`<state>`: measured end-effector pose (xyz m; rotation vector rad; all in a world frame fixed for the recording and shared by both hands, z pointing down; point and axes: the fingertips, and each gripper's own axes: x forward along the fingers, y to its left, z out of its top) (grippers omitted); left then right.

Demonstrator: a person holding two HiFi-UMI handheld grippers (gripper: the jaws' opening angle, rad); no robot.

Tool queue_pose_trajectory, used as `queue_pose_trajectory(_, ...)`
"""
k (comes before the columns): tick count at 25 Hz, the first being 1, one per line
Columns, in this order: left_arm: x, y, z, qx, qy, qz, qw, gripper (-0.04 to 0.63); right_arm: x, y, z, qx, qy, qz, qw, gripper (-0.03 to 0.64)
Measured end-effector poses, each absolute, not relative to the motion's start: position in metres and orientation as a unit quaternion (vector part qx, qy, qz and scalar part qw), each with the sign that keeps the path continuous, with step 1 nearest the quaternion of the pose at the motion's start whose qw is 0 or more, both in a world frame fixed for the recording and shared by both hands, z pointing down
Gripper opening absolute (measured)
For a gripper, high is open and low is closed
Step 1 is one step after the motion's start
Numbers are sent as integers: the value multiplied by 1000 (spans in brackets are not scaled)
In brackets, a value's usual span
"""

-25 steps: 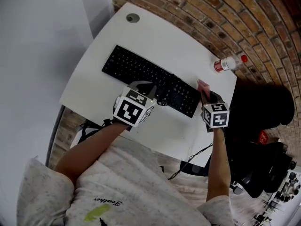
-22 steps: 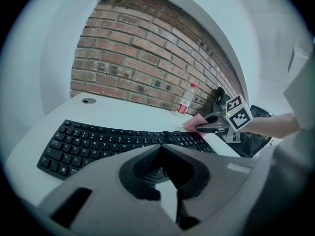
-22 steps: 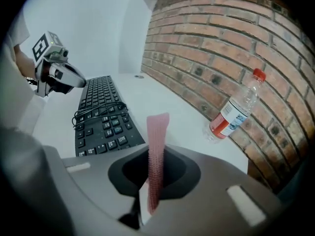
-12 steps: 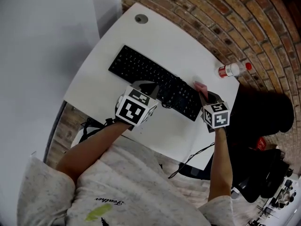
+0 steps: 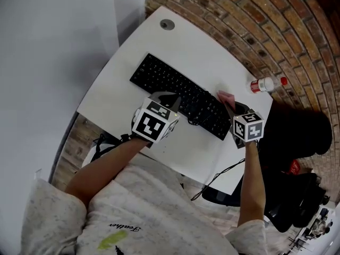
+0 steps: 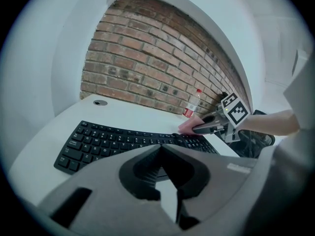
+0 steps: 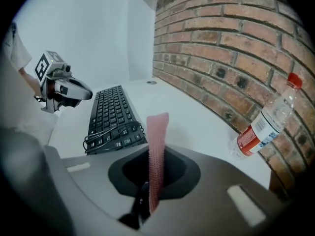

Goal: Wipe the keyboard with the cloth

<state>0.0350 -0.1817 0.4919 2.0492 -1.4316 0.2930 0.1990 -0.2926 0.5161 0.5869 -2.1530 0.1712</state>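
A black keyboard (image 5: 175, 93) lies slantwise on the white table (image 5: 207, 52). My right gripper (image 5: 229, 105) is shut on a pink cloth (image 5: 225, 96), which hovers at the keyboard's right end. In the right gripper view the cloth (image 7: 157, 136) stands upright between the jaws, with the keyboard (image 7: 109, 113) ahead to the left. My left gripper (image 5: 170, 100) is shut with nothing in it, its tip over the keyboard's near edge. The left gripper view shows the keyboard (image 6: 118, 140) just ahead and the cloth (image 6: 189, 126) beyond it.
A coiled black cable (image 7: 114, 134) rests on the keyboard's right end. A clear bottle with a red cap (image 5: 268, 84) lies near the table's right edge by the brick wall (image 5: 265, 20). A round grommet (image 5: 167, 24) sits at the far corner. A black chair (image 5: 297, 126) is beside the table.
The right gripper has carried the cloth slightly closer to the keyboard's right end. The left gripper has stayed at the keyboard's near edge. The head view has shifted a little.
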Motion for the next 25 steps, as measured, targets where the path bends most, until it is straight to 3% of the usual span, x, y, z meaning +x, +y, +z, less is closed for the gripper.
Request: queue_pose_trajectory(25, -13, -172, 488, 754, -572, 97, 309, -11, 140, -289, 519, 124, -855, 49, 501, 23)
